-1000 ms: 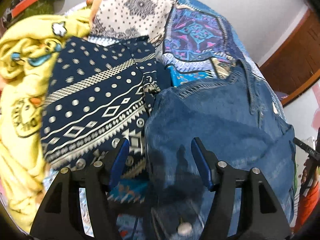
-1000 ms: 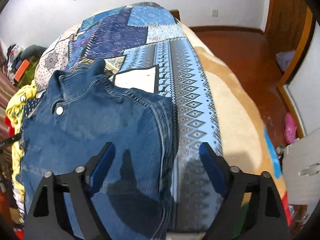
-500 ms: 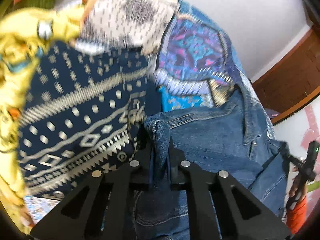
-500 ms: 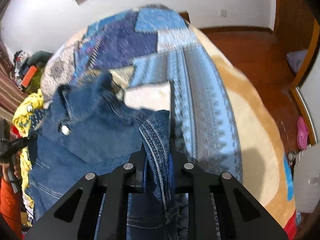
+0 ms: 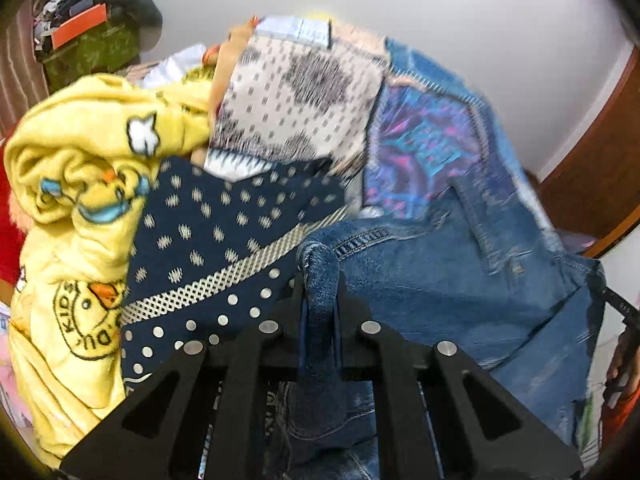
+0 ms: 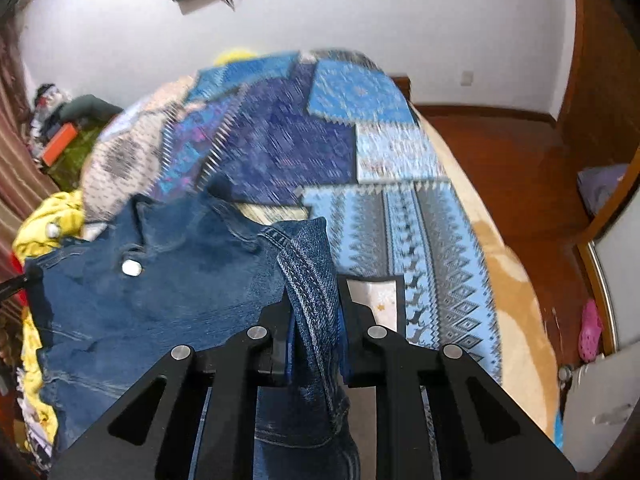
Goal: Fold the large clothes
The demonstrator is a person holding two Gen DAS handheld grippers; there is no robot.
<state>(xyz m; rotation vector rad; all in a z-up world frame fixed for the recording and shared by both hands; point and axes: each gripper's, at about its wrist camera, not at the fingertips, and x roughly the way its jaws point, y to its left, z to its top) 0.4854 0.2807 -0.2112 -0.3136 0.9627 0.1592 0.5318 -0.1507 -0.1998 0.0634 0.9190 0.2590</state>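
A blue denim jacket [image 5: 440, 280] lies spread on the patchwork bedspread [image 5: 424, 148]. My left gripper [image 5: 320, 292] is shut on a pinched fold of the denim at the jacket's near left edge, and the fold stands up between its fingers. In the right wrist view the same denim jacket [image 6: 160, 300] shows its collar and a metal button [image 6: 131, 268]. My right gripper [image 6: 314, 312] is shut on the stitched hem at the jacket's near right edge, lifted off the patchwork bedspread [image 6: 400, 200].
A navy dotted garment [image 5: 224, 248] and a yellow fleece garment [image 5: 80, 184] lie left of the jacket. A person's hand [image 5: 624, 356] shows at the right edge. Wooden floor [image 6: 508, 160] and a pink shoe [image 6: 591, 330] lie right of the bed.
Both grippers closed from wide open onto the jacket's near edge, left and right. Both then rose and moved forward, lifting the pinched denim folds off the bed.
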